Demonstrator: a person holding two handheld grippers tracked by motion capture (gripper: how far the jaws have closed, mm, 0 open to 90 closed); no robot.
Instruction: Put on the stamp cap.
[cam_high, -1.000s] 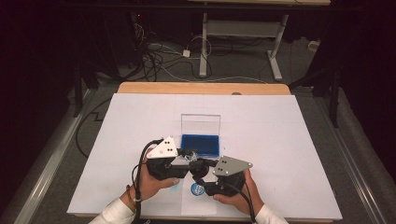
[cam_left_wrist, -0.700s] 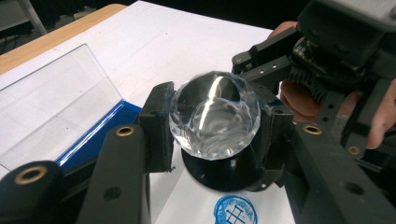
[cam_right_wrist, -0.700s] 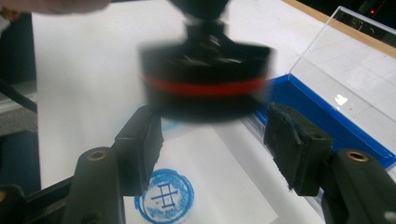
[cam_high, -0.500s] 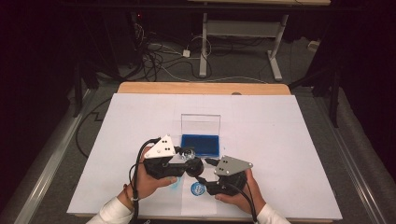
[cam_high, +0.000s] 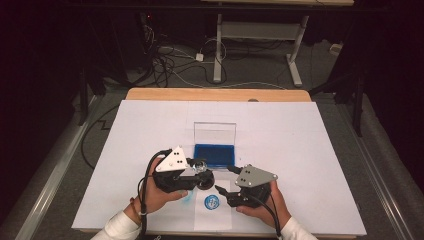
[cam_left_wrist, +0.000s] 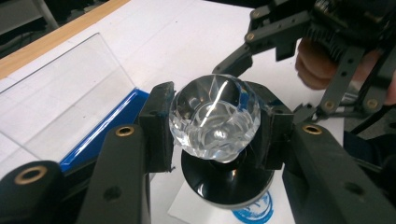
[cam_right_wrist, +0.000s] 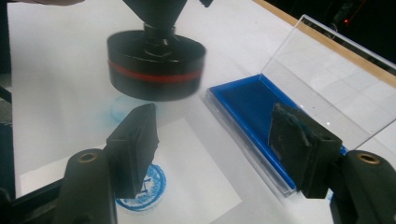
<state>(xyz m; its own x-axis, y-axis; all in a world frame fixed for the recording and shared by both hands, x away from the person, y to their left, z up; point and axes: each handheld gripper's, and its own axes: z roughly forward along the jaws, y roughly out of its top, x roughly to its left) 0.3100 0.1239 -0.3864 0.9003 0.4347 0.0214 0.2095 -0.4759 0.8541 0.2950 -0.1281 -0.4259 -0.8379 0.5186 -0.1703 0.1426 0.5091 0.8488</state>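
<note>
Left gripper clamped on stamp, lifted to expose print | right gripper at 3 o'clock, jaws just parting, empty | ink pad at 12 o'clock.

A lab — floor cables, desk frame.

- My worktop is white, with a wooden edge at its far side.
- Beyond it I see grey floor, tangled cables and a white desk frame.
- The room behind is dark.
</note>
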